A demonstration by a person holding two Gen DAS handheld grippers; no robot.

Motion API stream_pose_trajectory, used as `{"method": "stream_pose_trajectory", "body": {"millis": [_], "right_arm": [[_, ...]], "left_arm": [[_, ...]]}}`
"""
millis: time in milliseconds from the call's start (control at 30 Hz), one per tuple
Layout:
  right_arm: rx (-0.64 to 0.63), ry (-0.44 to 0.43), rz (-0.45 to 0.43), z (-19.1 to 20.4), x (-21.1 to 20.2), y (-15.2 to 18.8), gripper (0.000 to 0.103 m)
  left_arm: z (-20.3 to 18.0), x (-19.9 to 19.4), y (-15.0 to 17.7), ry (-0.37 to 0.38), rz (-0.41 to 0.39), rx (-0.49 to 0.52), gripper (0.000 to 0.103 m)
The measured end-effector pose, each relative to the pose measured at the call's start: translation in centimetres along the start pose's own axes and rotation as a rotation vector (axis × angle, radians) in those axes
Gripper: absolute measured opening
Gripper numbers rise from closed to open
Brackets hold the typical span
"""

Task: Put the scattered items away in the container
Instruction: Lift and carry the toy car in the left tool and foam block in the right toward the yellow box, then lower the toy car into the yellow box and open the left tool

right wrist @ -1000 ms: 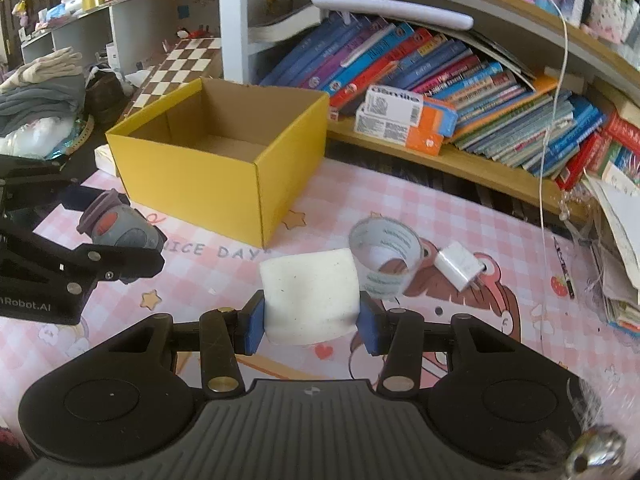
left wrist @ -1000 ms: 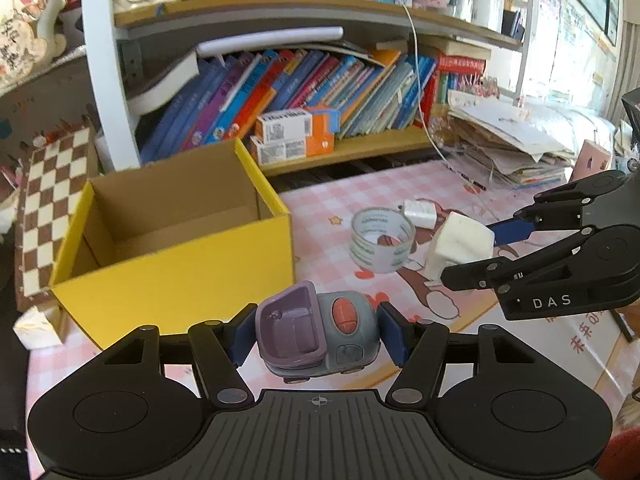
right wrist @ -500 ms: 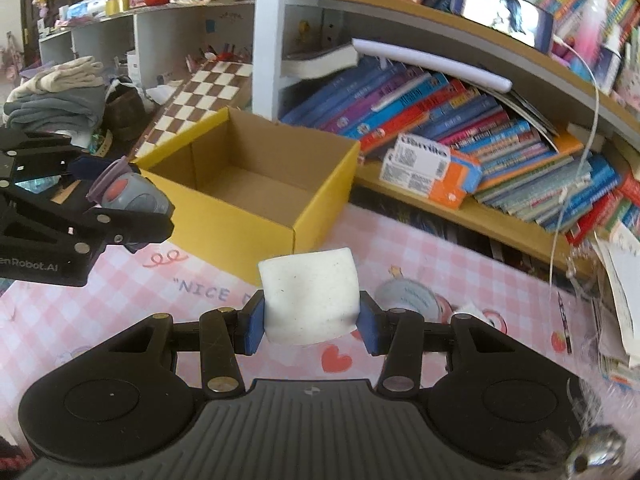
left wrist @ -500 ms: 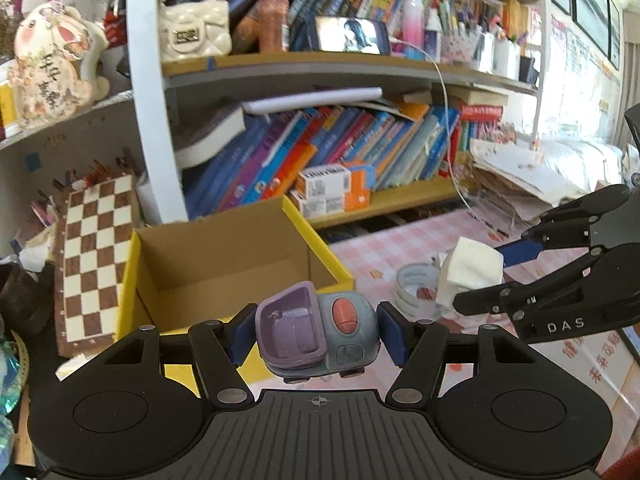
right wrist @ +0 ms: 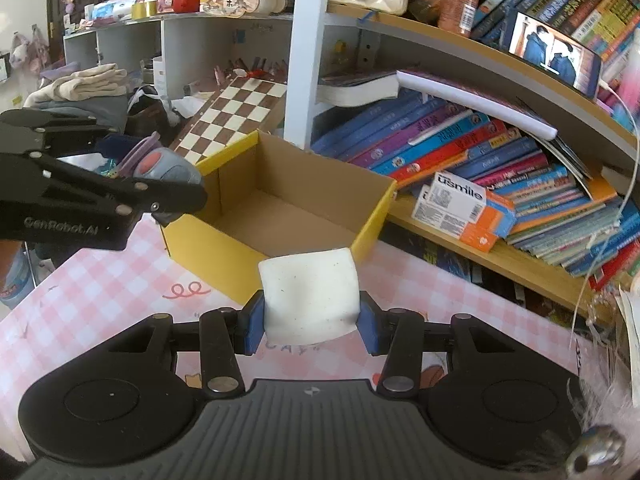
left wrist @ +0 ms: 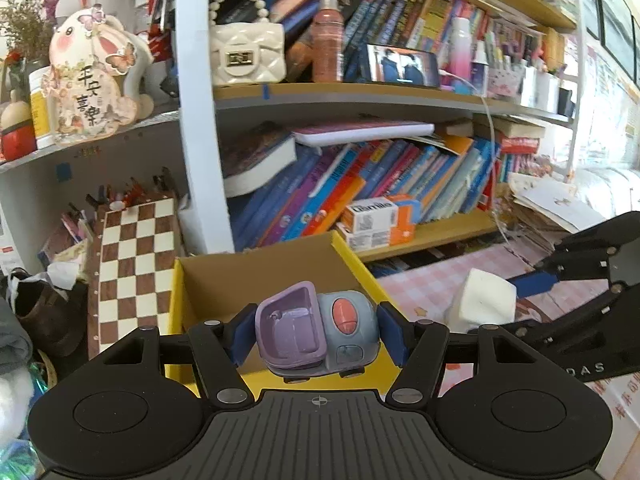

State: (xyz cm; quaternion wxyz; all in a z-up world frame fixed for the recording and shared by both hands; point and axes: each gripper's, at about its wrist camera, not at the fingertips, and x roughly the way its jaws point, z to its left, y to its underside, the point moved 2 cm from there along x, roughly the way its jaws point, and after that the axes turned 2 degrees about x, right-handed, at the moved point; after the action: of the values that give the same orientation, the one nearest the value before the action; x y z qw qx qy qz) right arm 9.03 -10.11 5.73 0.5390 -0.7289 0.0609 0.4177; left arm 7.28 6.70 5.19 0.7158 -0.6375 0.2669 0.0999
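Observation:
My left gripper (left wrist: 318, 332) is shut on a grey and purple toy car (left wrist: 316, 328) and holds it above the near edge of the open yellow cardboard box (left wrist: 356, 264). My right gripper (right wrist: 310, 322) is shut on a white foam block (right wrist: 310, 294), held above the pink checked mat just before the box's near right corner (right wrist: 372, 220). The left gripper with the car also shows in the right wrist view (right wrist: 168, 184), at the box's left corner. The right gripper and block show in the left wrist view (left wrist: 480, 300), right of the box.
A bookshelf with leaning books (right wrist: 460, 140) and a white and orange carton (right wrist: 464, 208) stands behind the box. A chessboard (left wrist: 136, 264) leans left of the box. A white charging cable (right wrist: 600, 240) hangs at the right. Stacked papers (left wrist: 552, 208) lie at far right.
Both grippers have risen and moved toward the box, each keeping its object. The tape roll and the small white charger on the mat have dropped out of view.

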Motion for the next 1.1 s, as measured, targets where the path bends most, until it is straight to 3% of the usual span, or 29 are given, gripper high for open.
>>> {"method": "stream_pose_trajectory", "body": {"millis": [500, 1100], "right_arm": [[0.009, -0.028, -0.007, -0.5, 3.5, -2.9, 0.044], [-0.036, -0.096, 0.034, -0.3, 9.6, -4.7, 0.044]], "left_arm": [[2.8, 3.6, -1.3, -0.047, -0.001, -0.055, 0.063], [5.3, 11.1, -0.9, -0.082, 0.110, -0.033, 0.063]]}}
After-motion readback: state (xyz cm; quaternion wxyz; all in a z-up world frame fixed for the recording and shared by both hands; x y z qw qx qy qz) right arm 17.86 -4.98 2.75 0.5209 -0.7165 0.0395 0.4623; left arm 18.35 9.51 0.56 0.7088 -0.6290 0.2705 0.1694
